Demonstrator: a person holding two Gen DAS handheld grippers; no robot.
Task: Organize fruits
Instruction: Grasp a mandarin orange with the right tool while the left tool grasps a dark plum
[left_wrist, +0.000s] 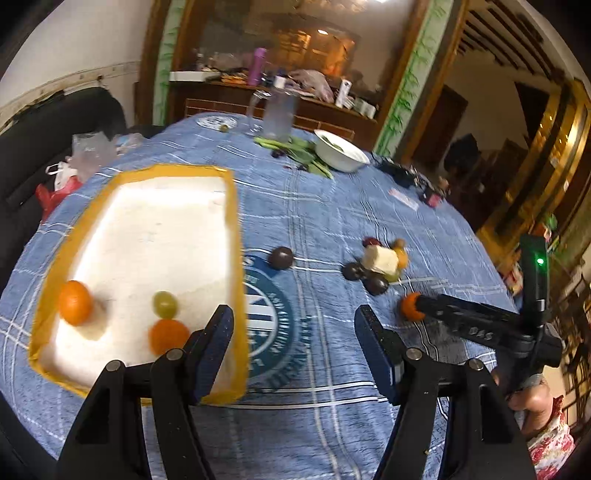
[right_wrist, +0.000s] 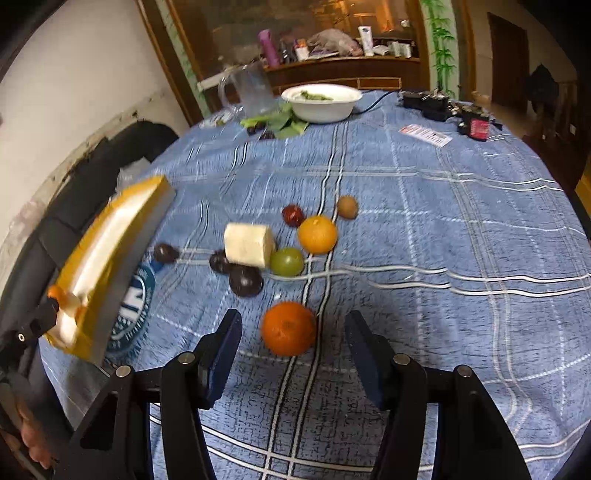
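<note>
A yellow-rimmed white tray (left_wrist: 232, 229) lies on the blue checked tablecloth and holds two oranges (left_wrist: 75, 302) and a green grape (left_wrist: 165, 303). My left gripper (left_wrist: 293, 325) is open and empty beside the tray's right rim. A pile of loose fruit lies right of the tray: dark plums (left_wrist: 280, 257), a pale cut chunk (right_wrist: 248, 244), an orange (right_wrist: 317, 234), a green grape (right_wrist: 287, 261). My right gripper (right_wrist: 291, 328) is open, its fingers on either side of a lone orange (right_wrist: 289, 328), apart from it. The tray also shows in the right wrist view (right_wrist: 110, 236).
A white bowl (right_wrist: 321, 109), green leaves (left_wrist: 303, 151) and a clear jug (right_wrist: 251, 88) stand at the table's far side. Cables and small devices (right_wrist: 443, 107) and a card (right_wrist: 424, 134) lie at the far right. A black sofa (left_wrist: 55, 122) is left of the table.
</note>
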